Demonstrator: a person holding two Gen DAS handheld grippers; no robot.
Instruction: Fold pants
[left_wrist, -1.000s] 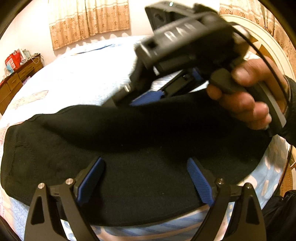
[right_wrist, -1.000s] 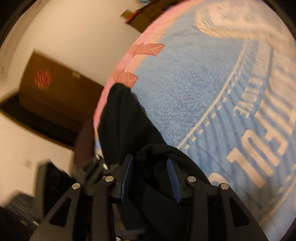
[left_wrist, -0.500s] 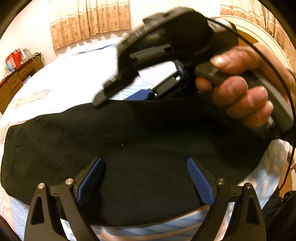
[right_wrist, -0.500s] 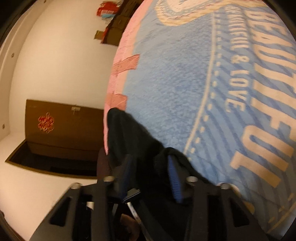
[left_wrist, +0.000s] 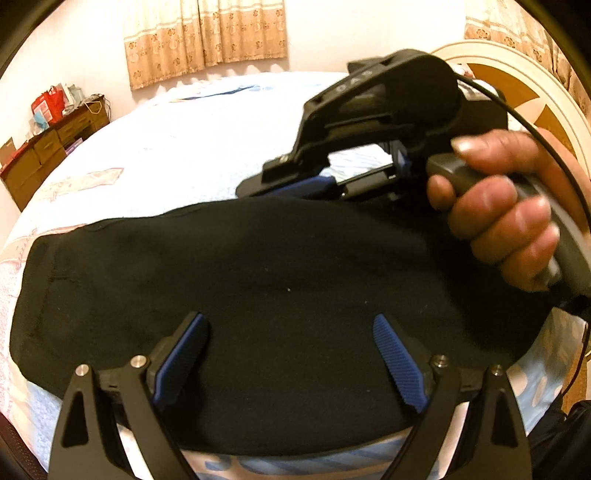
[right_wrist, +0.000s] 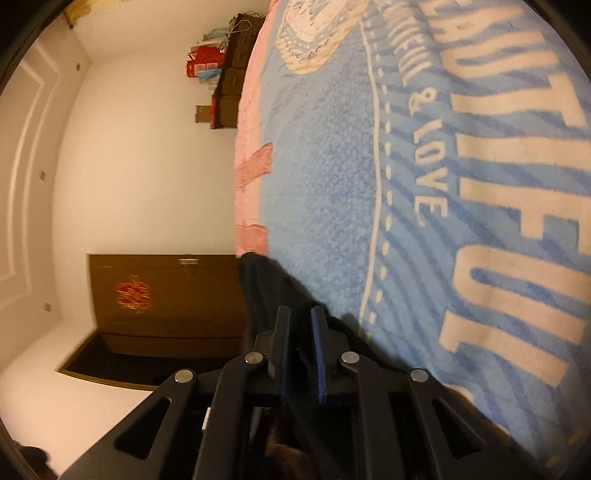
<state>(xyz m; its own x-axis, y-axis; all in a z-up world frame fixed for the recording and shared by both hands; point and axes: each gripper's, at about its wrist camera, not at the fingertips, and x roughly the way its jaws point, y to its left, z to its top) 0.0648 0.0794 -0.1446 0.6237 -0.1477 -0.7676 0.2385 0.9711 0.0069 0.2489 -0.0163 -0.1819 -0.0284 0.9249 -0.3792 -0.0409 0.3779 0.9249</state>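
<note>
The black pants (left_wrist: 258, 280) lie folded across the near edge of the bed in the left wrist view. My left gripper (left_wrist: 288, 350) hangs just above them with its blue pads wide apart and nothing between them. My right gripper (right_wrist: 300, 343) is turned on its side and its jaws are shut on a fold of the black pants (right_wrist: 266, 291) at the bed's edge. It also shows in the left wrist view (left_wrist: 295, 186), held in a hand at the pants' far edge.
The bed carries a blue blanket (right_wrist: 424, 184) with white lettering and a pink border. A round headboard (left_wrist: 517, 92) is at the right. A wooden dresser (left_wrist: 44, 147) with bags stands by the wall. A dark wooden chest (right_wrist: 166, 295) sits beside the bed.
My right gripper has closed from open onto the pants' fold and rolled onto its side. My left gripper has stayed still and open.
</note>
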